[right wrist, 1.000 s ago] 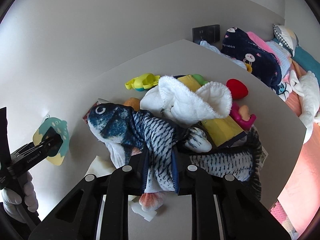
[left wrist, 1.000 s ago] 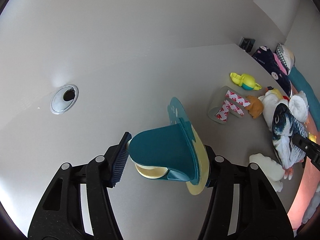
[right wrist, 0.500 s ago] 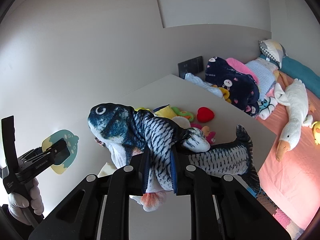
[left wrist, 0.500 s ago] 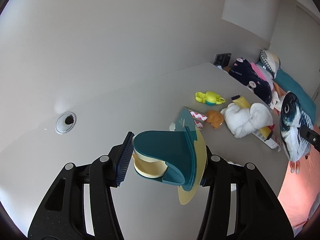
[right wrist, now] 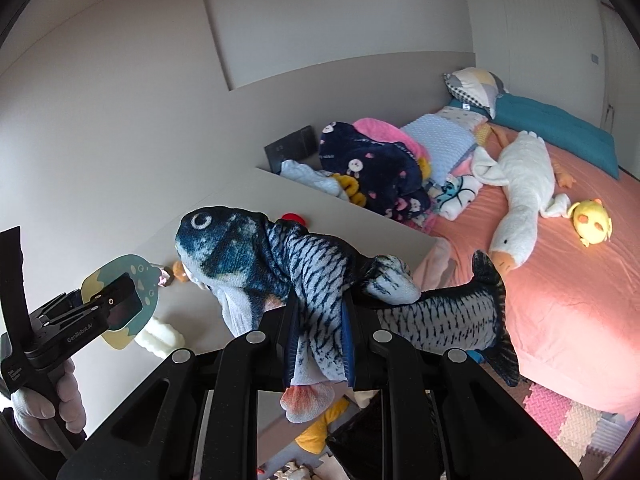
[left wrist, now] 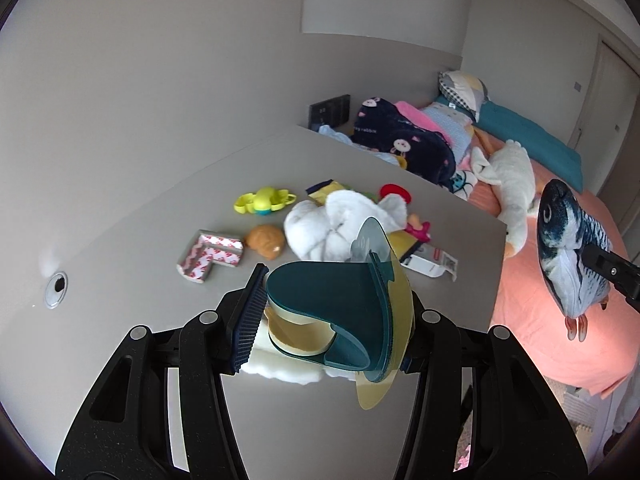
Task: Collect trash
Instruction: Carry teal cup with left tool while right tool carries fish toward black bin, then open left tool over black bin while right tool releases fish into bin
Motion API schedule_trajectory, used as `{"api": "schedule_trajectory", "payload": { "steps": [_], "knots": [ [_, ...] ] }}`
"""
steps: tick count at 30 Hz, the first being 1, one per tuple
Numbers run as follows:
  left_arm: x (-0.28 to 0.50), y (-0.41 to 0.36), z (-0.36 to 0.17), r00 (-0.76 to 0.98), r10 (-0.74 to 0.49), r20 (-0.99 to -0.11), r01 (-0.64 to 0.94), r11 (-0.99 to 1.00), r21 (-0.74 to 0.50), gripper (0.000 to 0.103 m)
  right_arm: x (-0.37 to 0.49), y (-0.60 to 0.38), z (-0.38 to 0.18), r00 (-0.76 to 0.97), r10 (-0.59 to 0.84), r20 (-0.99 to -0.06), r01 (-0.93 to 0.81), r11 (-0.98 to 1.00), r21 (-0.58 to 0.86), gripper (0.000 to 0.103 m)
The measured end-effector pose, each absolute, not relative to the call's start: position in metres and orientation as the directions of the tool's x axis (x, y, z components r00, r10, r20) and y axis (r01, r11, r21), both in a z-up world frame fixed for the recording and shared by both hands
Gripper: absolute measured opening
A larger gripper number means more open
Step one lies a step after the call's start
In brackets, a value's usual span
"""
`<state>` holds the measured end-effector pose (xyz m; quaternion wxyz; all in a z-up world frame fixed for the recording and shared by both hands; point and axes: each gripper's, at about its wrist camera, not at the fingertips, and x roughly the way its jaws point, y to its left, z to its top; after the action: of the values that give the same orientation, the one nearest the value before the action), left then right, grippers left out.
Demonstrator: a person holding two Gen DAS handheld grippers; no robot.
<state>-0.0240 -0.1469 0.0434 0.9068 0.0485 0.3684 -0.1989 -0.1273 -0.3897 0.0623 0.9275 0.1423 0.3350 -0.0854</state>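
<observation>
Crowding table, towel, rattle

The left tool body reads "GenRobot.AI"; the navy blanket carries small print, seemingly "rabbit".

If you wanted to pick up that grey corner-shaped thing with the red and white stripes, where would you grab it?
Probably one leg of the L-shaped corner guard, coming straight down from above. It lies flat on the desk, and each leg looks narrow enough to fit between two fingers. The longer leg, pointing toward the cable hole, has bare desk on both sides; the other ends close to the brown toy.
</observation>
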Motion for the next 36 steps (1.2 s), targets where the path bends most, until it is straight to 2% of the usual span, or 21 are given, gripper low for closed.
{"api": "schedule_trajectory", "payload": {
  "steps": [12,22,23,25,26,27,28,29,30,31,36],
  "knots": [
    [-0.067,-0.258,0.032,0.517,-0.472,-0.714,0.619,0.782,-0.068,0.052,-0.193,-0.463,0.046,0.709,-0.180,-0.682,0.421,0.884,0.205,0.022],
    [-0.099,-0.323,0.009,0.404,-0.516,-0.756,0.729,0.681,-0.075,0.052,-0.227,-0.502,0.031,0.654,-0.230,-0.721,0.509,0.838,0.194,0.024],
    [-0.102,-0.327,0.007,0.393,-0.519,-0.759,0.736,0.672,-0.079,0.052,-0.227,-0.504,0.028,0.647,-0.229,-0.727,0.513,0.837,0.193,0.025],
    [-0.106,-0.332,0.004,0.365,-0.532,-0.764,0.752,0.652,-0.094,0.053,-0.226,-0.510,0.024,0.629,-0.220,-0.746,0.518,0.834,0.190,0.034],
    [-0.108,-0.336,0.002,0.343,-0.540,-0.769,0.767,0.634,-0.103,0.055,-0.224,-0.513,0.022,0.614,-0.215,-0.759,0.521,0.833,0.186,0.044],
    [-0.110,-0.337,0.001,0.337,-0.546,-0.767,0.775,0.623,-0.103,0.060,-0.225,-0.514,0.022,0.606,-0.225,-0.763,0.534,0.826,0.180,0.048],
    [-0.112,-0.338,0.001,0.346,-0.548,-0.762,0.778,0.621,-0.094,0.077,-0.227,-0.516,0.023,0.603,-0.249,-0.758,0.552,0.816,0.172,0.050],
    [-0.115,-0.337,0.002,0.364,-0.549,-0.753,0.779,0.623,-0.077,0.089,-0.229,-0.517,0.026,0.611,-0.264,-0.746,0.559,0.812,0.170,0.056],
    [-0.118,-0.336,0.004,0.388,-0.548,-0.741,0.776,0.628,-0.059,0.091,-0.231,-0.516,0.029,0.618,-0.287,-0.732,0.569,0.806,0.164,0.063],
    [-0.120,-0.334,0.005,0.406,-0.548,-0.731,0.773,0.633,-0.045,0.092,-0.232,-0.517,0.032,0.621,-0.314,-0.718,0.581,0.800,0.153,0.065],
    [-0.114,-0.328,0.007,0.430,-0.533,-0.728,0.761,0.648,-0.025,0.095,-0.230,-0.520,0.039,0.645,-0.329,-0.690,0.585,0.793,0.169,0.066]
  ]
}}
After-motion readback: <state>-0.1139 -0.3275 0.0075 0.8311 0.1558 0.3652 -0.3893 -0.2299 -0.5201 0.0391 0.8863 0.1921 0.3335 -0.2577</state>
